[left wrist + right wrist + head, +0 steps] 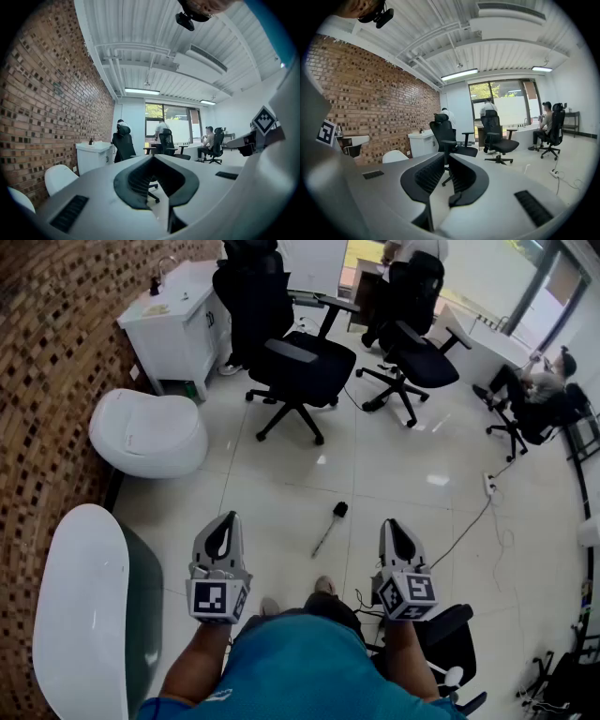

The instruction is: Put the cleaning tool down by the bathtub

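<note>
**Operator:** Where is the cleaning tool (326,534), and what is the status of each gripper?

**Technician:** The tool lies flat on the tiled floor (403,465), ahead of the person and between the two grippers. Its black head points away and its thin handle points back toward the person. It is well apart from the bathtub (70,596), whose white rim runs along the lower left beside the brick wall. The left gripper (231,517) has its jaw tips together with nothing between them. The right gripper (389,523) has its jaws a little apart; only the distant office chair shows through the gap. Neither gripper touches the tool.

**Operator:** How is the tool expected to handle?

**Technician:** Judged by its slim build, it is probably light and stiff. The handle is narrow and likely smooth, so it may roll or slip between the pads. The head end is probably the heavier end, so a grip at the near tip of the handle would let the head droop.

**Operator:** What is the recommended grip point?

**Technician:** Grip across the handle, at its middle or slightly toward the head. The right gripper's jaws look wide enough for a shaft this thin. Because the tool lies flat on the tile, the jaws must come down close to the floor.
</note>
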A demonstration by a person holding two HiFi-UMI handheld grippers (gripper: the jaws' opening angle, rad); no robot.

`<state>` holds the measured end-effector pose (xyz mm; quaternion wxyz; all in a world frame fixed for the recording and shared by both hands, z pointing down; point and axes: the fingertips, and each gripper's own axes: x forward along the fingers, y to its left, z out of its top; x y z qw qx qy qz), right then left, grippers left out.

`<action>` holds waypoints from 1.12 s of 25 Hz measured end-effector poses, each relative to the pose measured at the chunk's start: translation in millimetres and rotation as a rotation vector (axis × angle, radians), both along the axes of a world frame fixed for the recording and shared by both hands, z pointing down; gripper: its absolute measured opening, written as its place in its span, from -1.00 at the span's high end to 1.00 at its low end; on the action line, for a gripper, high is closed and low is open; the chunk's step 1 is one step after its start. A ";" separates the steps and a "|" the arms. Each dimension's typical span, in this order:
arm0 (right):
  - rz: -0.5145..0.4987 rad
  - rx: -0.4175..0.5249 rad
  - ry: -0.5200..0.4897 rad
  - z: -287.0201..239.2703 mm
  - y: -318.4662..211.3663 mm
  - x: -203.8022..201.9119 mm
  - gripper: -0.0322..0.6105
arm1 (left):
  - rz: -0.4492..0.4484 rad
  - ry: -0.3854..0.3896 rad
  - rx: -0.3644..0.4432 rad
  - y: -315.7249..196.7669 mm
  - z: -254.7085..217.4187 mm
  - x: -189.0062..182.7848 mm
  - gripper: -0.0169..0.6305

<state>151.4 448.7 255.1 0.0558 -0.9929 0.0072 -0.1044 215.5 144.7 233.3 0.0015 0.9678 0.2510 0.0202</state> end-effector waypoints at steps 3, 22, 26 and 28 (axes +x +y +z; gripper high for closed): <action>-0.025 -0.003 -0.021 13.4 15.1 28.6 0.74 | -0.003 0.008 0.028 15.0 9.4 18.2 0.95; -0.079 0.043 -0.279 214.2 87.2 186.8 0.56 | 0.021 -0.067 0.061 69.1 163.9 157.4 0.95; -0.066 0.039 -0.341 314.1 82.0 196.1 0.54 | 0.024 -0.095 0.056 63.6 252.4 169.9 0.95; -0.059 0.039 -0.375 363.9 83.0 197.8 0.54 | 0.023 -0.106 0.051 64.6 294.6 173.6 0.95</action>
